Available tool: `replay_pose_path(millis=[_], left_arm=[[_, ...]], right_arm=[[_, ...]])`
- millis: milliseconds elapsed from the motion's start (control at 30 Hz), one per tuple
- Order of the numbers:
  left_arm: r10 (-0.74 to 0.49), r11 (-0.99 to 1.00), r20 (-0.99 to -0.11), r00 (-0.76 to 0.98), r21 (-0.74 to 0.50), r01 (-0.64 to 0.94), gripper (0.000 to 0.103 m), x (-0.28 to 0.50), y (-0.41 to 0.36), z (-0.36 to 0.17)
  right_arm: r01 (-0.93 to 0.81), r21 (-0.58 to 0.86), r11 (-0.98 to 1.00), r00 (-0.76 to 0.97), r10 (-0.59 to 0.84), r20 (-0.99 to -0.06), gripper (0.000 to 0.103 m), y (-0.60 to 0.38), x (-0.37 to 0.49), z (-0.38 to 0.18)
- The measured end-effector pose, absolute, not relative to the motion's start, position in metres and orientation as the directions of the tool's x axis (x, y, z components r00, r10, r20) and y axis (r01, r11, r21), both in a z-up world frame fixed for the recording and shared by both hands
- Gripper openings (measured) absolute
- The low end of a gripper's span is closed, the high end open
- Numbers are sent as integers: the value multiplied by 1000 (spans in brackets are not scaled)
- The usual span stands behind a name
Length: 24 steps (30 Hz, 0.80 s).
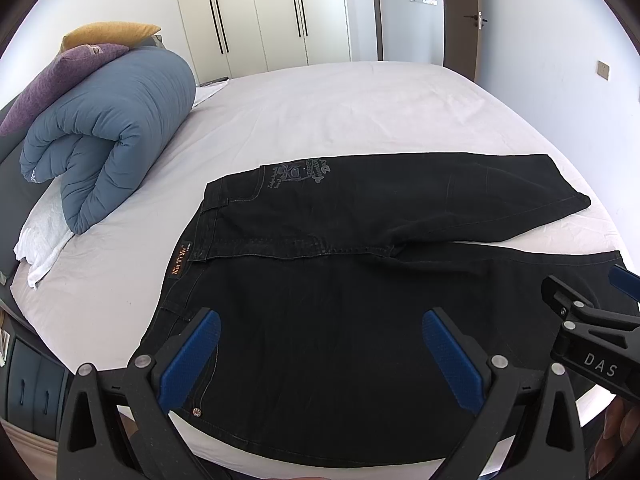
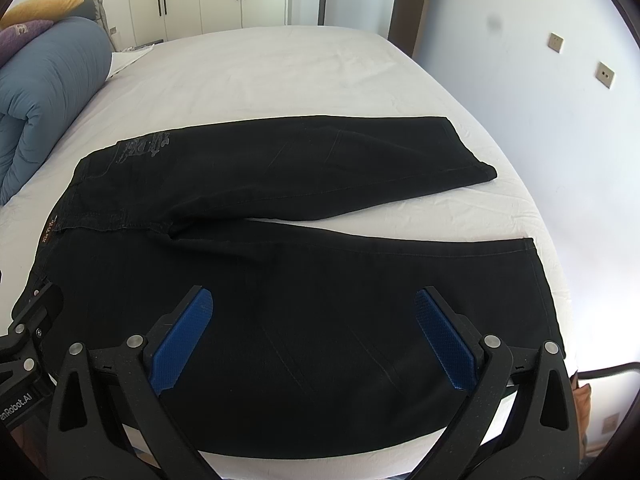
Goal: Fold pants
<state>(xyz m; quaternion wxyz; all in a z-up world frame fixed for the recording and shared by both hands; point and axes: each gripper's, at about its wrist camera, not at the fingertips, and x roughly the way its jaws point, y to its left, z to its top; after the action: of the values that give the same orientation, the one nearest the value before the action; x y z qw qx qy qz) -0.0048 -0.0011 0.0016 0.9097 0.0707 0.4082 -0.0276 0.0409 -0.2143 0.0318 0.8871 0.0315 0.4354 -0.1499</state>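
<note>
Black jeans (image 1: 320, 280) lie spread flat and unfolded on the white bed (image 1: 340, 112), legs apart, with the left hand-held gripper (image 1: 320, 344) and right hand-held gripper (image 2: 314, 328) both spread wide above the near leg, gripping nothing, so every fold remains.

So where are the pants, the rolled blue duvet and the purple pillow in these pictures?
pants (image 2: 304, 280), right wrist view, on the near leg.
blue duvet (image 1: 116, 128), left wrist view, on the roll's side.
purple pillow (image 1: 60, 76), left wrist view, on its top face.
</note>
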Motion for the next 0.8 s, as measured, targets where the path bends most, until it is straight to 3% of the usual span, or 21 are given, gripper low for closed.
replay_pose_path(millis=[800], left_arm=[[7,988,-749,663,106,109,103,-3,2,-1]], right_arm=[[290,-77,954,573,-238,-785,103,-208,46,26]])
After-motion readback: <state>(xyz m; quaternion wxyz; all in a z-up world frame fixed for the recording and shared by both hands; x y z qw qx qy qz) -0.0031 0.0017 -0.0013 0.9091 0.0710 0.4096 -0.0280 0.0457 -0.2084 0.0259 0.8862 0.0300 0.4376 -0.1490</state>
